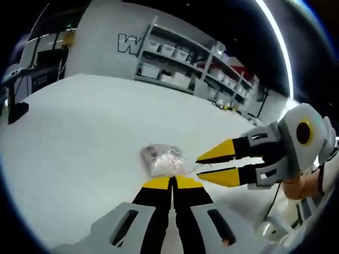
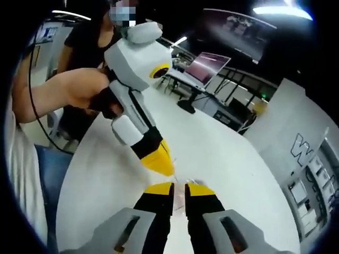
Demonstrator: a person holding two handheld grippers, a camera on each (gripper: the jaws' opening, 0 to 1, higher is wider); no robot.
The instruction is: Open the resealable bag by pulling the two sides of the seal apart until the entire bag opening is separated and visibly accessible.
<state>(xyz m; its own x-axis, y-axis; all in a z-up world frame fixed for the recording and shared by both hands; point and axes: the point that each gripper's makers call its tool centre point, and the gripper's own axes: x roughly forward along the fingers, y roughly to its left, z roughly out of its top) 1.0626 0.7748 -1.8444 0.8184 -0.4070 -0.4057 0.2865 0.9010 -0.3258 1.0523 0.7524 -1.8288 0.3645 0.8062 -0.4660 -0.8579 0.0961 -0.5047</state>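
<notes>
The resealable bag (image 1: 163,160) lies on the white bench (image 1: 79,143), just ahead of the left tool (image 1: 172,182), whose yellow-tipped jaws are pressed together right at the bag's near edge; whether they actually pinch the film there is not clear, since the tips cover the contact. The right tool (image 1: 214,165) comes in from the side with its jaws slightly spread, the tips just beside the bag's edge, a thin strip of clear film seeming to sit between them. In the right gripper view the right tool (image 2: 180,186) shows a narrow gap between its tips, and the left tool (image 2: 165,168) points down to meet it, the two nearly touching. The step in hand looks like taking hold of the two lips of the seal. To do it well, each tool should catch one lip only, close to the seal and near its middle; the right one needs to close firmly before any pull. The pull should then go straight apart, evenly, and be worked along toward both ends so the whole mouth separates. A shallow bite risks slipping off the slick film.
</notes>
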